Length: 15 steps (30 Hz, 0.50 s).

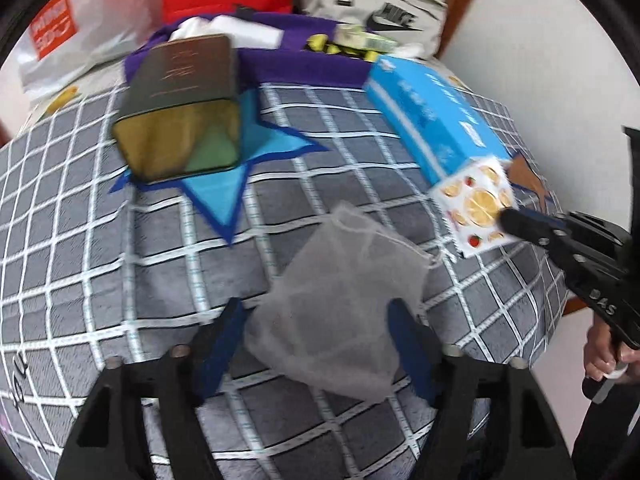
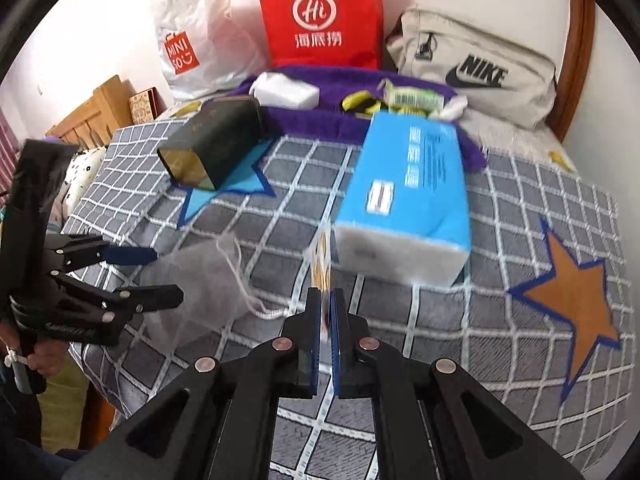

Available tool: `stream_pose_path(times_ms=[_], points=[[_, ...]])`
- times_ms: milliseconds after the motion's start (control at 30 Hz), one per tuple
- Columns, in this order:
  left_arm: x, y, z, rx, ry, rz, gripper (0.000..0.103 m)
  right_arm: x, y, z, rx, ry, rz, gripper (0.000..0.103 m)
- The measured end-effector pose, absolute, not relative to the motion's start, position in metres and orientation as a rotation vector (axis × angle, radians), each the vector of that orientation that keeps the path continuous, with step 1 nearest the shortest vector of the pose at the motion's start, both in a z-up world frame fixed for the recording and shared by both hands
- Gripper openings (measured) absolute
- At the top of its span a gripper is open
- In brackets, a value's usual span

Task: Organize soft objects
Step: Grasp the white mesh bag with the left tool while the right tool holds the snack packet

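A grey mesh drawstring pouch (image 1: 340,300) (image 2: 212,276) lies on the checked blanket (image 1: 80,240). My left gripper (image 1: 318,312) (image 2: 166,274) is open, and the pouch sits loosely between its blue-padded fingers. A blue tissue pack (image 1: 428,120) (image 2: 408,188) with a fruit-printed end rests to the right of the pouch. My right gripper (image 2: 326,300) (image 1: 506,218) is shut on the thin fruit-printed flap at that end of the pack.
A dark tin box (image 1: 180,92) (image 2: 216,140) lies on a blue star patch (image 1: 224,196). Behind it a purple cloth (image 1: 288,56) holds small items. A red paper bag (image 2: 320,16), a white plastic bag (image 2: 192,40) and a Nike pouch (image 2: 480,68) line the wall. An orange star patch (image 2: 572,300) is at the right.
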<state>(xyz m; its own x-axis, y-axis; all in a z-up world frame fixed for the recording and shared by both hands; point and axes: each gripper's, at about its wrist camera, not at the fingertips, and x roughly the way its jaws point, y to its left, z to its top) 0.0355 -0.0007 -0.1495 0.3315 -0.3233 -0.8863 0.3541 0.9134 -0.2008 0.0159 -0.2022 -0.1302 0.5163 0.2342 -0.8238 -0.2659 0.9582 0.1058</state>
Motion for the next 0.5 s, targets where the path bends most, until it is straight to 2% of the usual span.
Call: stream_pose_path(times_ms=[267, 500], points=[[0.034, -0.021, -0.157, 0.124, 1.139, -0.443, 0.08, 0.025, -0.207, -0.141, 0.033, 0.992, 0.329, 0.007], [0.032, -0.034, -0.162, 0.22, 1.113, -0.454, 0.091, 0.037, -0.197, -0.153, 0.043, 1.011, 0.367, 0.007]])
